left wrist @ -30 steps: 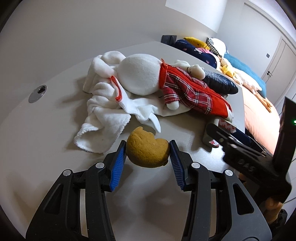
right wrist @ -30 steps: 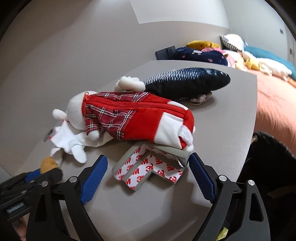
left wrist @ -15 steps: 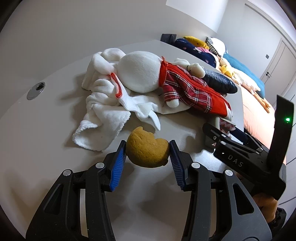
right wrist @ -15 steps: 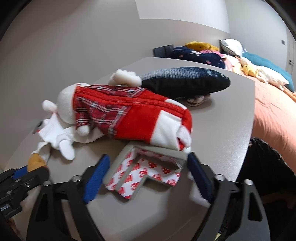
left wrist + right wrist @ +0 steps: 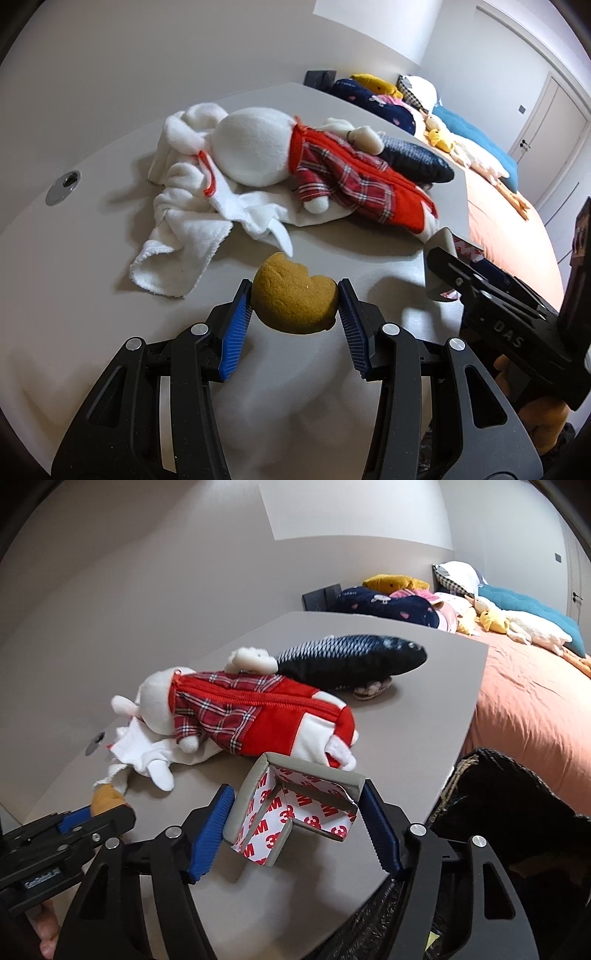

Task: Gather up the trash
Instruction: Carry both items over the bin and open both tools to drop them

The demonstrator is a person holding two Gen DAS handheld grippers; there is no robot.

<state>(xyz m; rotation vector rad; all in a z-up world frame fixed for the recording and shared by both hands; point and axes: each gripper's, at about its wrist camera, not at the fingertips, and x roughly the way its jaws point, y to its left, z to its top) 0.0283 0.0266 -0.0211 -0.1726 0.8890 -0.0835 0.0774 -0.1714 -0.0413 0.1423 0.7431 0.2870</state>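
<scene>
The black bag (image 5: 517,812), probably for trash, waits at lower right. Right gripper (image 5: 295,819) pinches the grey corner guard (image 5: 295,808) at frame centre; left gripper (image 5: 295,306) pinches the brown sponge piece (image 5: 293,302). Both await dropping.

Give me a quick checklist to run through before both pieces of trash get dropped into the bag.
1. Left gripper shut on the brown sponge: ok.
2. Right gripper shut on the corner guard: ok, both jaws touching it.
3. Corner guard lifted off the table: ok, its shadow lies below.
4. Black trash bag within view: ok, at the table edge.
5. Bag mouth open: cannot tell.
6. Plush doll left alone: ok.
</scene>
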